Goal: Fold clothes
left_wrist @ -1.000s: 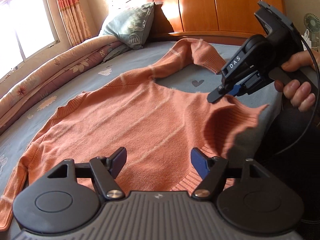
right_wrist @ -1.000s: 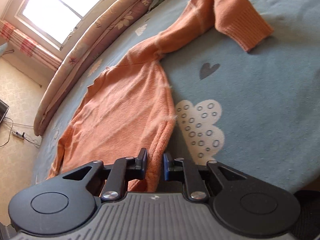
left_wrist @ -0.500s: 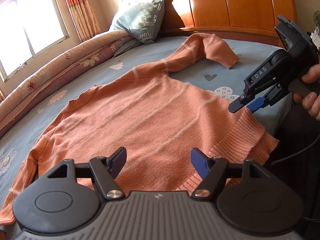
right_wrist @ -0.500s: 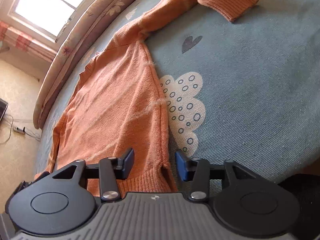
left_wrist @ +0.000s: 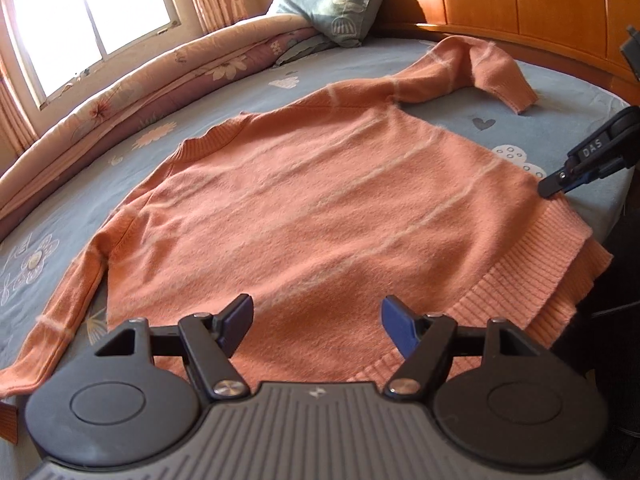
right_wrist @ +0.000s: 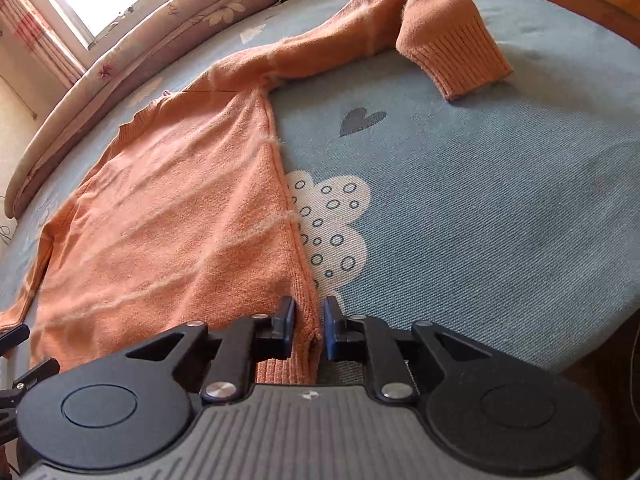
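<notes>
Orange knit sweater (left_wrist: pixel 320 208) spread flat on bed (right_wrist: pixel 500 208), front or back up (can't tell which). Taken as landmark for all below. Collar toward window side; hem rib nearest cameras, its right corner hanging just over bed edge. Far sleeve (right_wrist: pixel 420 24) bent back on itself beyond right shoulder, cuff on blue sheet. Other sleeve trailing off left side, straight-ish.

Handling, est.: soft, fuzzy knit, light to moderate wt, no stiffness, will sag and stretch if lifted by one point. Not slippery; fuzz should grip pads well. Not fragile, though snagging of loose fibres poss. Best holds: ribbed hem corners, side seams, cuffs, i.e. thicker edges. Two-point lift advised to keep fold line straight.

Right tongs (right_wrist: pixel 306 324): narrow, just been closing, pinched on sweater's right side seam just above hem rib. Left tongs (left_wrist: pixel 316 322): wide, nothing between, hovering over hem area, left of centre; contact w/ fabric not evident.

Containers: none in view. Pillow (left_wrist: pixel 340 0) beyond collar end, well apart from sweater.
</notes>
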`<state>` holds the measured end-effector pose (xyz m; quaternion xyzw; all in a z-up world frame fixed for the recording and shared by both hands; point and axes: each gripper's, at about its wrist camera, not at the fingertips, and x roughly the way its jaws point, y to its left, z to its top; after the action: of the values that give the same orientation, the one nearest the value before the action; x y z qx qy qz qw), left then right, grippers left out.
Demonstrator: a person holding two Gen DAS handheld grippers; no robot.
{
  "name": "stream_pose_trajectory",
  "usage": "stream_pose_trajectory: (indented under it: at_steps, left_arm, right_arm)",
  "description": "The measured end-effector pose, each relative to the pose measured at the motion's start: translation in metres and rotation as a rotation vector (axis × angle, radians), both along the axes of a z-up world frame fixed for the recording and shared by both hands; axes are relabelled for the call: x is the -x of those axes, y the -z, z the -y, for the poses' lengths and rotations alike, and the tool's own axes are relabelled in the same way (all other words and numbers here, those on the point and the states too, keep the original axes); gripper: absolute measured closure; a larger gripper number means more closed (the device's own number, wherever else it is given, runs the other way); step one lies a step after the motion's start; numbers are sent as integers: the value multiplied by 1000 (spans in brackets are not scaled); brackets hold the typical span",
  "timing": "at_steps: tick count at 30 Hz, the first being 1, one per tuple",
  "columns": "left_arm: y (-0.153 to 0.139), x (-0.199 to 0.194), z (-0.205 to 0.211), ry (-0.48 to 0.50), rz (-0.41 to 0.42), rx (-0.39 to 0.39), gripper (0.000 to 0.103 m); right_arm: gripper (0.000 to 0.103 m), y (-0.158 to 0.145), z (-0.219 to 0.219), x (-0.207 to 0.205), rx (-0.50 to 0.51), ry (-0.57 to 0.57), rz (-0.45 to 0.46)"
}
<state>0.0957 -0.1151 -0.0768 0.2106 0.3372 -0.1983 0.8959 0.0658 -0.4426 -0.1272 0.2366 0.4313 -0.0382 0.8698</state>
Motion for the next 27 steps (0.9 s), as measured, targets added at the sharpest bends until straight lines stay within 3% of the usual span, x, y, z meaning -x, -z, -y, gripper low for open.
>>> stream_pose_trajectory:
  at_steps: [2,7,16,23,27]
  left_arm:
    - [0,-6,-15,-49,-13,4,31]
    - [-6,-26,-60,-196,-44,39,31]
    - [-2,-85,-152,-420,-99,145,32]
    - [21,-149,-177,-440,-198,334,36]
    - [35,-177,-180,-455,-262,388,36]
  right_arm:
    - [70,-8,-3,4,50,13,15]
    - [55,-26,-9,16,95,18,72]
    - [54,-35,-39,18,85,-69,103]
    - [52,-45,-52,12,114,-94,105]
    - [52,-48,-56,8,130,-102,102]
